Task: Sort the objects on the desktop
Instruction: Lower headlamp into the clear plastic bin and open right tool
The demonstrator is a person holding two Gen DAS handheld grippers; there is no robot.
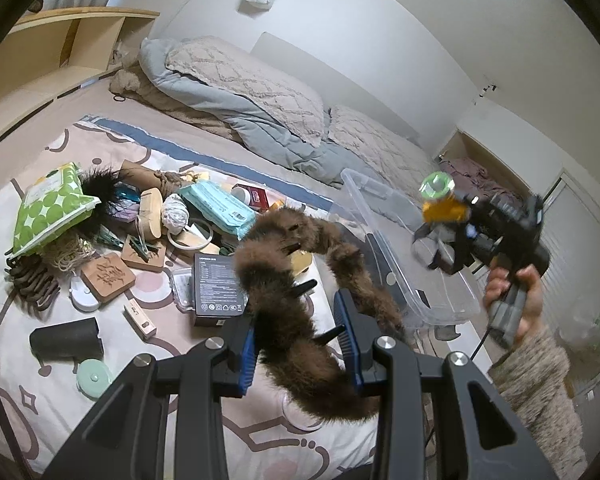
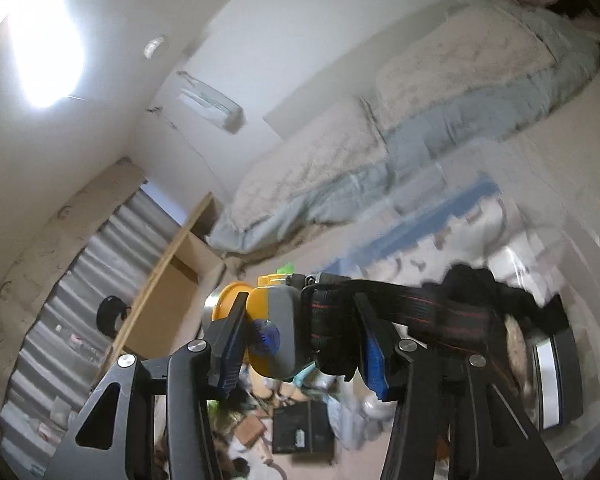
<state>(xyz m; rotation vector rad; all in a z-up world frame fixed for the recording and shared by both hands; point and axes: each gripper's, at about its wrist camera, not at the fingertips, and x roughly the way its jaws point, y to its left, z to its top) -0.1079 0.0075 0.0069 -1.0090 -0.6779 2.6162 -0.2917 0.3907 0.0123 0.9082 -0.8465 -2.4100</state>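
Note:
In the left wrist view my left gripper [image 1: 298, 340] is shut on a brown furry hair clip [image 1: 284, 280] with black teeth, which hangs above the patterned blanket [image 1: 172, 408]. To the right a hand [image 1: 528, 300] holds my right gripper [image 1: 456, 220] above a clear plastic bin [image 1: 428, 292]. It is shut on a yellow and grey headlamp [image 1: 440, 200]. In the blurred right wrist view the right gripper [image 2: 300, 320] clamps the headlamp [image 2: 276, 332], and its black strap with red lines [image 2: 440, 312] trails right over the bin's wall [image 2: 596, 264].
A pile lies on the blanket at left: a green dotted pack [image 1: 48, 204], a teal wipes pack [image 1: 216, 204], a black box [image 1: 218, 284], wooden coasters [image 1: 108, 276], a black roll [image 1: 66, 340]. Pillows and a grey-blue duvet [image 1: 240, 92] lie behind. A knit sleeve [image 1: 540, 392] is at lower right.

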